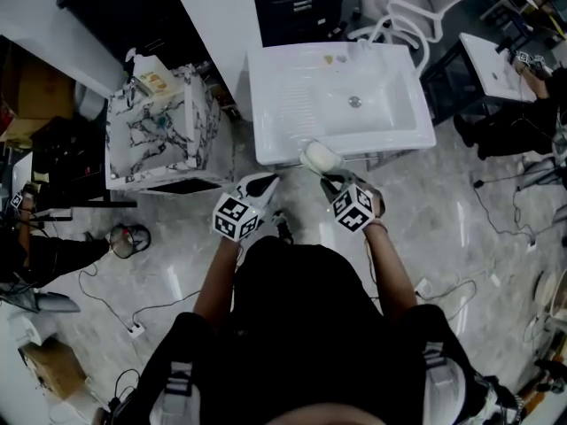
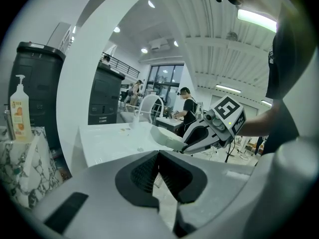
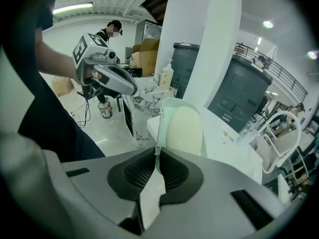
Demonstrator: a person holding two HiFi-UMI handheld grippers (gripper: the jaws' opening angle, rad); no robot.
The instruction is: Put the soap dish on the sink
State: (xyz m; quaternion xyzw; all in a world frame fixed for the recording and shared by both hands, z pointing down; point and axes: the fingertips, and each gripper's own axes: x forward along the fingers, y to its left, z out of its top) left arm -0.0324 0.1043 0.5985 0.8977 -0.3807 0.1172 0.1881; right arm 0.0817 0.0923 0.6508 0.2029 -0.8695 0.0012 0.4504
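My right gripper (image 1: 330, 177) had its jaws pressed together on the thin rim of the soap dish (image 1: 320, 156). The dish stuck out ahead of my fingertips, its long axis running on from the jaws toward the back of the sink (image 1: 407, 138). A cream bar of soap (image 3: 185, 129) lay in it.

From my head, the dish showed over the middle of the sink's front edge. I could not tell whether its underside already touched that edge. What mattered for the move was that the sink lay straight ahead of the dish, away from my body. Its ribbed slope was to the left, and the basin with its drain (image 1: 354, 102) was ahead and a little to the right. I judged the next move to be a short push forward, then a lowering onto a flat part of the sink. The dish would have to stay level so the soap would not slide out.

My right forearm reached forward from my body, with the wrist near the front edge and the gripper angled up and to the left toward the dish. My left gripper (image 1: 266, 182) hung just beside it, left of the dish and short of the same front edge. Its dark pads met on nothing. It was near the dish but clear of it. The right hand was doing the carrying and, as I judged it, needed no help.
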